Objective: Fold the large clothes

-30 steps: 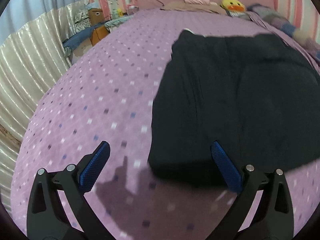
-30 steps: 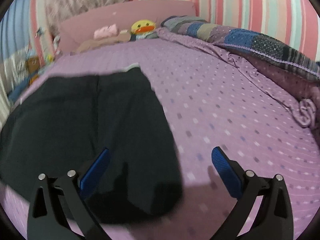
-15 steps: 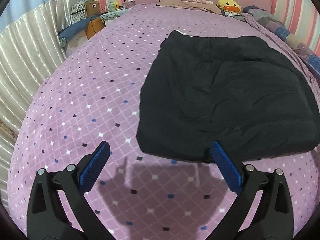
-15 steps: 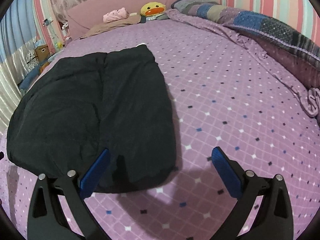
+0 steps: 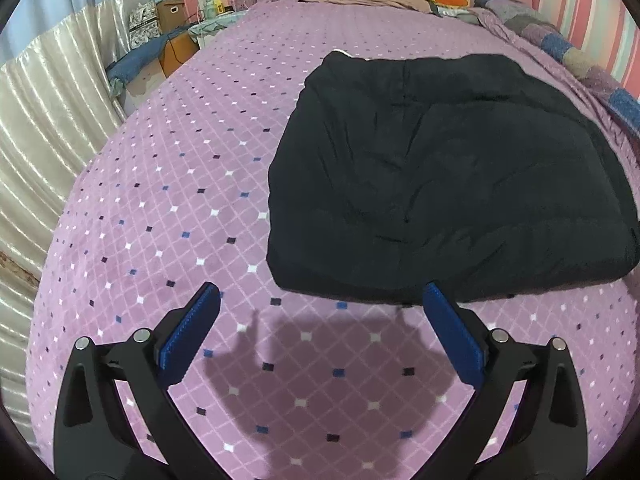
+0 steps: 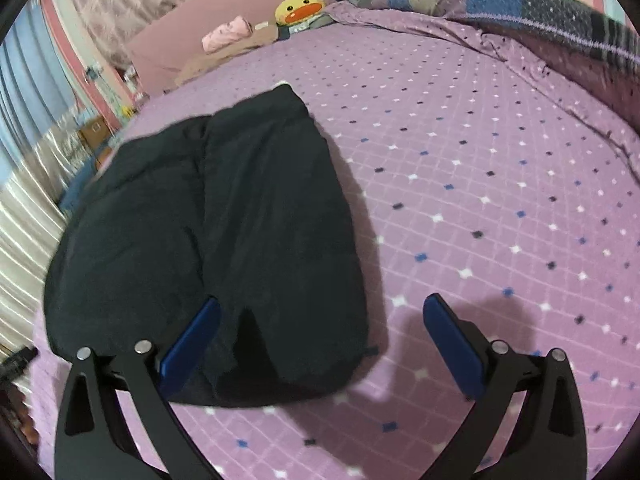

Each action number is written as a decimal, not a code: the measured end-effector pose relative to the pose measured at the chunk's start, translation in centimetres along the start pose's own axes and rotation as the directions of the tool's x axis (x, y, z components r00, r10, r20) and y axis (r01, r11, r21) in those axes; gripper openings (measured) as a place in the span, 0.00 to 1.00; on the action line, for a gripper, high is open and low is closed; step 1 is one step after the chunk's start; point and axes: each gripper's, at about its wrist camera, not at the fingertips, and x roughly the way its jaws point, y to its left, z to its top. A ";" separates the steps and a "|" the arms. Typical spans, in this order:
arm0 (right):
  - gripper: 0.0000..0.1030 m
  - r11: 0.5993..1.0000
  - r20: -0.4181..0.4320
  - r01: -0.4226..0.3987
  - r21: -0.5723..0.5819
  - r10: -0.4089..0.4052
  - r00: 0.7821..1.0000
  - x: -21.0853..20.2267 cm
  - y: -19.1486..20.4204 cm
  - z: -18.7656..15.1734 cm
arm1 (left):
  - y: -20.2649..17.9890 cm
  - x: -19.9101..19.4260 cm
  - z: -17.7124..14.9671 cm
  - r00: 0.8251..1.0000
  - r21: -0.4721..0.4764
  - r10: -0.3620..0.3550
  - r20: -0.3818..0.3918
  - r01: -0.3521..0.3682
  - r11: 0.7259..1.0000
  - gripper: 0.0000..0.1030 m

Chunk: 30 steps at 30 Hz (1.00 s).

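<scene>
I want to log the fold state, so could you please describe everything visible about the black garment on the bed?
The black garment is a soft, matte, slightly puffy fabric, folded into a rounded rectangular bundle with a central seam and shallow creases. It lies flat on the purple diamond-patterned bedspread. Both tools, left and right, are open and hold nothing.

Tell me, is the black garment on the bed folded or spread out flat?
Folded. The black garment lies as a compact, thick bundle with rounded, doubled edges on the purple bedspread; no sleeves or legs stick out.
</scene>
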 end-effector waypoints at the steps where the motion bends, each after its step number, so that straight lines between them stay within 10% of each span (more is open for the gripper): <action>1: 0.98 1.000 -0.012 -0.005 -0.004 0.005 1.000 0.5 0.2 0.2 | -0.1 0.2 0.0 1.000 0.009 0.013 -0.002 -0.013 1.000 0.97; 22: 0.97 0.986 -0.208 -0.162 0.038 0.166 0.964 5.0 4.0 -1.2 | 0.6 0.1 -0.3 0.999 0.053 -0.005 0.042 0.003 0.999 0.97; 30: 0.57 0.993 -0.226 -0.076 -0.094 0.053 0.973 5.4 8.7 -0.1 | 5.0 1.2 -0.4 0.999 -0.102 -0.051 0.020 0.052 0.993 0.97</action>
